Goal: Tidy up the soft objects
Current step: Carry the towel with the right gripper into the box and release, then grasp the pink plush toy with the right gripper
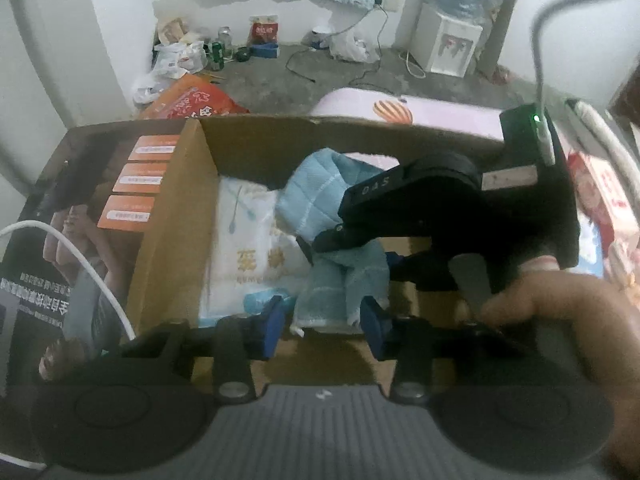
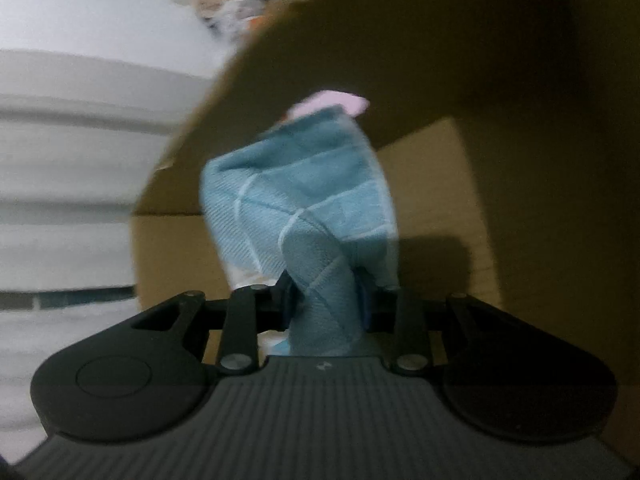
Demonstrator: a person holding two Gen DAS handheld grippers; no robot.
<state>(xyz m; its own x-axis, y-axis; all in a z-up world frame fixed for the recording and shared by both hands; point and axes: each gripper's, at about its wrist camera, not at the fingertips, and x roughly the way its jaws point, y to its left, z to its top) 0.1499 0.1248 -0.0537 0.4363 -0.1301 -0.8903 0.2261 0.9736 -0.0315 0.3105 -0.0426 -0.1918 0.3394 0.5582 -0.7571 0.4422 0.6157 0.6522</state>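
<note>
Two grippers over box (image 1: 176, 200) — right gripper (image 2: 326, 300) clamps blue towel (image 2: 304, 208), towel hanging inside box; left gripper (image 1: 320, 328) parted, pads clear of towel — white cloth (image 1: 248, 240) beside it.

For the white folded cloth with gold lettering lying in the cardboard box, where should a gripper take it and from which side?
Judging by the left wrist view, grip the white folded cloth at its exposed edge nearest the cardboard box's left wall, coming from above. It lies flat, the wall blocks side approaches, and the light blue checked towel overlaps its other side.
</note>
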